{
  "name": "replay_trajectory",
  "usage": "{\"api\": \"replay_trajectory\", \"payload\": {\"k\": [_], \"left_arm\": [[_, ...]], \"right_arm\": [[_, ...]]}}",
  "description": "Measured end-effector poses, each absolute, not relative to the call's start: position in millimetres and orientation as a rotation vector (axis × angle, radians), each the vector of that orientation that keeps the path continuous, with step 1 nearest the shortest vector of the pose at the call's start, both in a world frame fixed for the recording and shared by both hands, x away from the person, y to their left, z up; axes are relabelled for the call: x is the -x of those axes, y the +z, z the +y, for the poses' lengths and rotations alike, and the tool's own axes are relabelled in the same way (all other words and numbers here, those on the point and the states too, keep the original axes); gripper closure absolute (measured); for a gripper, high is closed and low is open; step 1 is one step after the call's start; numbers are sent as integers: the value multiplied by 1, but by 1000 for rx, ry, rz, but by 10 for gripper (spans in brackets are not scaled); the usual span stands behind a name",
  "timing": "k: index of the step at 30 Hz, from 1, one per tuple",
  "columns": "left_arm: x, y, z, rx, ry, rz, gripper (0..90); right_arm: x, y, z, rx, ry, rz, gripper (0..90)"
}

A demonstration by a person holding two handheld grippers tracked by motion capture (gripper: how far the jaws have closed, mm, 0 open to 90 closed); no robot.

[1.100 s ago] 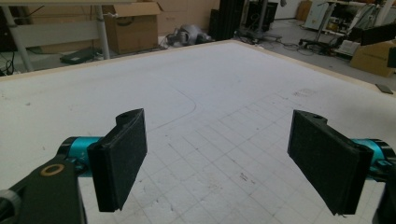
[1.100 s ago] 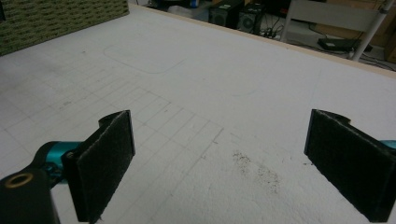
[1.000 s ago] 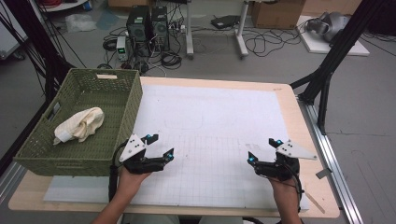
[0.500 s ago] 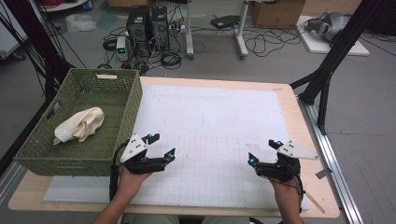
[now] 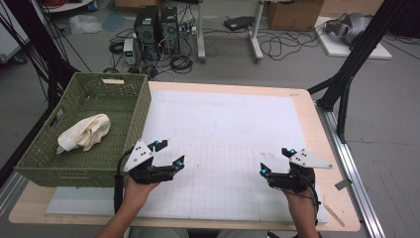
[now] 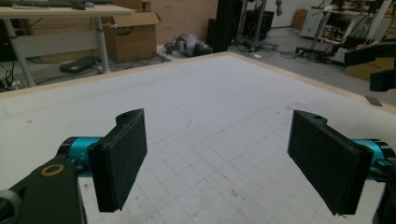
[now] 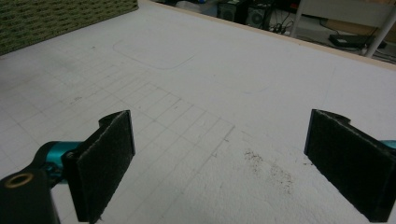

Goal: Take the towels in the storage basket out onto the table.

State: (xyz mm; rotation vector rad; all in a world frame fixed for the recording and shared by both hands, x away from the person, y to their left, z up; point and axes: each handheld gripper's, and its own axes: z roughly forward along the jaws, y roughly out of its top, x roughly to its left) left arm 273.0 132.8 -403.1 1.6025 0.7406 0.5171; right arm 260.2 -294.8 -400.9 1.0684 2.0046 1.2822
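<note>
Both tools released, jaws wide, nothing held: left tool (image 5: 166, 154) and right tool (image 5: 276, 160) rest low on the desk (image 5: 233, 124), approx. level w/ each other. Cloth (image 5: 84, 133) lies in the basket (image 5: 141, 106), just left of left tool, prob. next pick. Cloth folds hide its shape.

A grey floor (image 5: 386, 129) is spreading around the wooden tabletop (image 5: 317, 129), which is carrying a white gridded mat (image 5: 233, 124). Beyond the far edge, two black computer towers (image 5: 157, 27) are standing among tangled cables (image 5: 277, 47). White desk legs (image 5: 256, 29) are rising nearby, cardboard boxes (image 5: 292, 12) are sitting behind, and black frame struts (image 5: 354, 59) are slanting down at the right.
</note>
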Motion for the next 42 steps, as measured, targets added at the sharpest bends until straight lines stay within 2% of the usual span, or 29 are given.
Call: {"api": "replay_trajectory", "payload": {"k": [13,22,27,42], "left_arm": [[-274,-382,141,-1580,516,739,199],[-270,-347,162,-1541,523,739,189],[-269,-325,187,-1539,556,738,183],[-281,-306,257,-1488,644,827,186]], "right_arm": [[-262,-404,-297,-1063,1280,2011,78],[-258,-402,-294,-1067,1277,2017,77],[-257,-402,-292,-1063,1261,2023,78],[-256,-403,-294,-1063,1277,2017,77]]}}
